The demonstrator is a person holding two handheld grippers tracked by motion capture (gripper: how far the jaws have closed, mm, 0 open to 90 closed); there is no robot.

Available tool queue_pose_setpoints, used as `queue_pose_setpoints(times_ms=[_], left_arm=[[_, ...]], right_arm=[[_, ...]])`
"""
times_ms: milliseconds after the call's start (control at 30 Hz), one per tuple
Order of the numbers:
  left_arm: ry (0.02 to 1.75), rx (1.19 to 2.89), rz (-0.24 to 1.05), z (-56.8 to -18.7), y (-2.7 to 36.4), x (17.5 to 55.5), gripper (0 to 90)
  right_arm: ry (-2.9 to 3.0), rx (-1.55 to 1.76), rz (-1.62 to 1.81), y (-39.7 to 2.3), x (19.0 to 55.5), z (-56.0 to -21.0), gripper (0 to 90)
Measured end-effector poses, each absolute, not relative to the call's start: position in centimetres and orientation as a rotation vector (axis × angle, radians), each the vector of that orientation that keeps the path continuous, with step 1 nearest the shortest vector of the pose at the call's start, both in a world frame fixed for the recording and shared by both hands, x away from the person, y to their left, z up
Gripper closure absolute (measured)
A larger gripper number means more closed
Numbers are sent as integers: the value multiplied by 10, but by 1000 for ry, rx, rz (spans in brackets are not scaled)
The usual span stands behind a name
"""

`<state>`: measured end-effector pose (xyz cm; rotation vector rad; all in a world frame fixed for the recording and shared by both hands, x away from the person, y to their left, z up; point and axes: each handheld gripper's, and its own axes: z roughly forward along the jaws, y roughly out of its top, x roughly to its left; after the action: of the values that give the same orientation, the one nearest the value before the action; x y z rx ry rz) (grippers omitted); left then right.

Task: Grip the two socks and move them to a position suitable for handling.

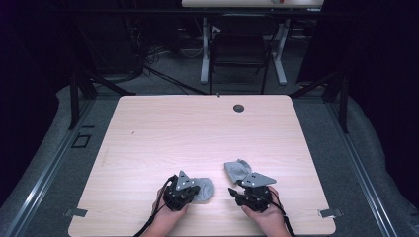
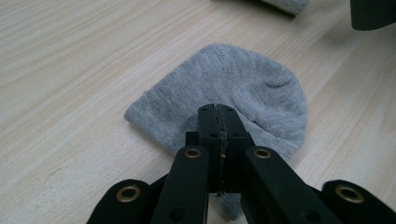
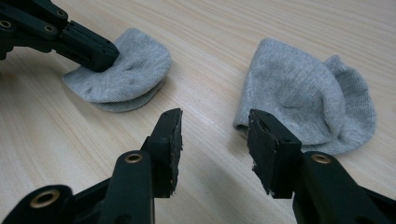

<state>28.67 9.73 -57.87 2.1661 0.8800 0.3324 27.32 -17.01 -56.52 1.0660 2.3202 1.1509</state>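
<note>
Two grey socks lie near the front edge of the wooden table. The left sock is folded in two layers. My left gripper is shut, its tips pressed onto the top of this sock; whether fabric is pinched between them I cannot tell. The right sock is crumpled, with its edge at the top of the left gripper view. My right gripper stands open just short of it, nothing between its jaws.
A round cable hole sits near the table's far edge. Beyond the table stand a dark chair and white desk legs. Bare tabletop stretches left, right and far of the socks.
</note>
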Motion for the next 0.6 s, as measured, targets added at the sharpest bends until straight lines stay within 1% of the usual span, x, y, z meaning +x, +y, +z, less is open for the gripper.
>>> queue_pose_setpoints(times_ms=[233, 600], left_arm=[[869, 2165, 321, -579, 97, 282, 900], [795, 2209, 304, -578, 97, 267, 900]], right_arm=[[2320, 1069, 1150, -170, 273, -565, 548], [2317, 1068, 1157, -170, 273, -565, 552]])
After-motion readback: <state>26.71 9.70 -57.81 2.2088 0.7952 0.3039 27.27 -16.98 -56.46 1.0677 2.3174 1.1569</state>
